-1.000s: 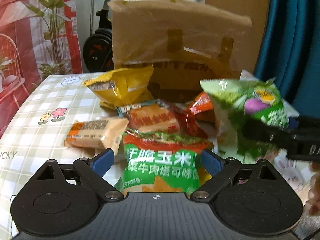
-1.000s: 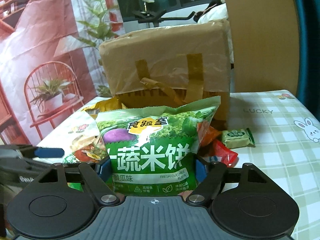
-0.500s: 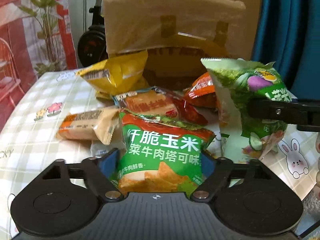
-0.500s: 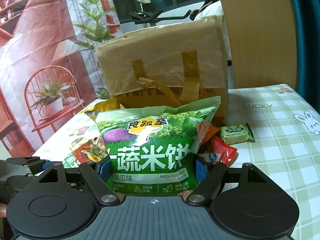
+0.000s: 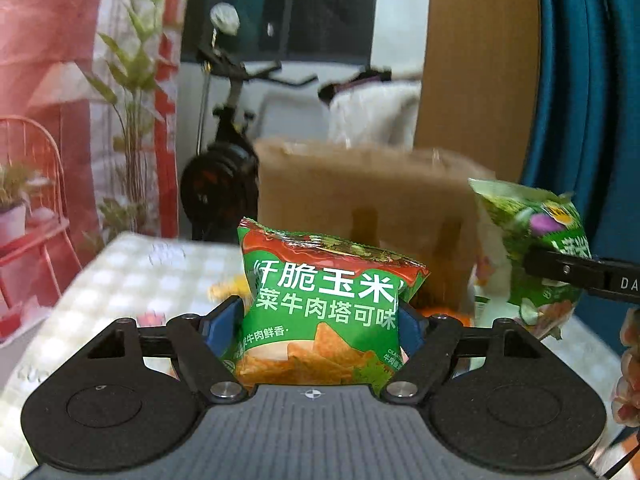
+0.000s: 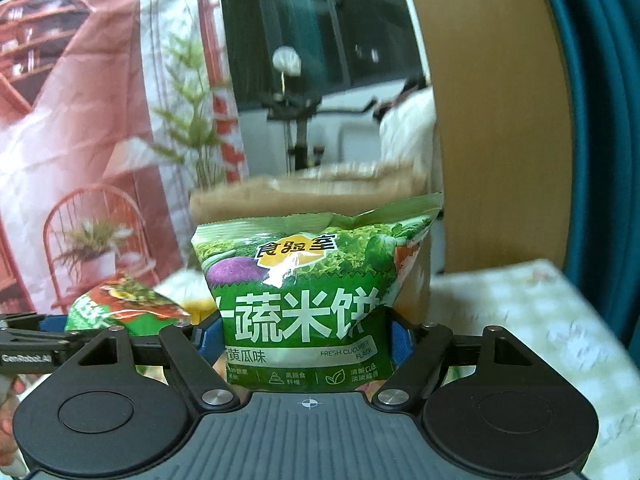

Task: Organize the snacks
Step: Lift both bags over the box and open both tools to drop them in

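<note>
Left wrist view: left gripper, jaws pinched on a green-and-red crinkled foil corn-chip packet, held upright above the pale checked table; brown taped cardboard box beyond. Right wrist view: right gripper, jaws clamped on a green vegetable rice-cracker bag, upright, clear of the table, box behind; left gripper's packet at near left.

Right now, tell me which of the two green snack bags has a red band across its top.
The green corn-chip bag in the left gripper; the right gripper grips the green vegetable rice-cracker bag, topped with pictured vegetables.
</note>
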`<state>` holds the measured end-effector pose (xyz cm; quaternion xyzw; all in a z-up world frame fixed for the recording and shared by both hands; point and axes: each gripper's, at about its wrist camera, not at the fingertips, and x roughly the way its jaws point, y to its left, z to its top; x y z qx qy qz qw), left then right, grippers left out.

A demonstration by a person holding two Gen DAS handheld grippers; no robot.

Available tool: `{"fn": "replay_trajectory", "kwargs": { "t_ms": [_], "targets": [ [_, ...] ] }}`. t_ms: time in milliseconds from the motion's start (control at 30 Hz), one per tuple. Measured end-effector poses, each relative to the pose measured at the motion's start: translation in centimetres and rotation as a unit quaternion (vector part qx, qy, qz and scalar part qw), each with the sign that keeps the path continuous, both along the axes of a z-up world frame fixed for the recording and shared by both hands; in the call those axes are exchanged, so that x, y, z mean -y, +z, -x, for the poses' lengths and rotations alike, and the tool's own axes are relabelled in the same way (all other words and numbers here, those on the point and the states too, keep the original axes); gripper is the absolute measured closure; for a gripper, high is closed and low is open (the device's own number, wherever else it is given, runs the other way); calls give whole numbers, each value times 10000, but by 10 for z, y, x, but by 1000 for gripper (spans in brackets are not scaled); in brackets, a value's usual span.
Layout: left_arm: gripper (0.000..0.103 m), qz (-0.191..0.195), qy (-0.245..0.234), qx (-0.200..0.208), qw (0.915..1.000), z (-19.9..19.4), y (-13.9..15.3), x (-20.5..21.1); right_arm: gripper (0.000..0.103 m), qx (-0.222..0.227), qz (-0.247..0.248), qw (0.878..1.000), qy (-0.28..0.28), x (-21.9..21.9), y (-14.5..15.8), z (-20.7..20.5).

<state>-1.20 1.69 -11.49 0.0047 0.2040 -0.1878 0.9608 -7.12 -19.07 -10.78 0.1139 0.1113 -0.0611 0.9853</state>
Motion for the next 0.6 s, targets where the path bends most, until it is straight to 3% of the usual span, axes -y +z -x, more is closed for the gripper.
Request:
{"fn": "replay_trajectory", "kwargs": {
  "t_ms": [333, 600],
  "targets": [
    [22, 192, 51, 777, 9968, -31, 64, 15, 30, 885, 289, 9951, -340, 44, 71, -17],
    [22, 147, 63, 1156, 9932, -83, 109, 37, 30, 1347, 470, 9877, -635, 71, 116, -75]
  ]
}}
